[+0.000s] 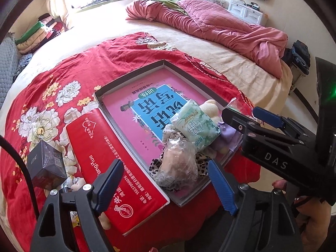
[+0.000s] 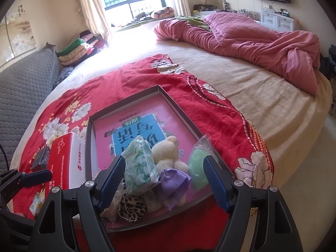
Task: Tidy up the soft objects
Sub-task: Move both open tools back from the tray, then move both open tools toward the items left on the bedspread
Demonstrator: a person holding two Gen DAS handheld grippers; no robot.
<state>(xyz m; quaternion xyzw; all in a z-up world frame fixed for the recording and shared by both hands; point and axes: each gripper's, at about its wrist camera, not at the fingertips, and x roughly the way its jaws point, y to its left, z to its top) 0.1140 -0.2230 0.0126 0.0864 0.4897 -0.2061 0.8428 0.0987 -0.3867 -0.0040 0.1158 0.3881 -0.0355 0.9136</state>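
Shallow grey cardboard tray (image 2: 126,107) on red floral bedspread (image 2: 136,79), holding pink-and-blue book (image 2: 168,113), green tissue packet (image 2: 140,166), cream plush bear (image 2: 168,153), purple cloth (image 2: 174,180), left gripper (image 1: 166,184) and right gripper (image 2: 163,180) fingers released, empty

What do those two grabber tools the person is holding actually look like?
Both are black handheld frames with silver bolts. The left gripper and right gripper each end in two fingers faced with ribbed blue pads. White letters "DAS" mark the right one's side. A thin black cable curves past the left one.
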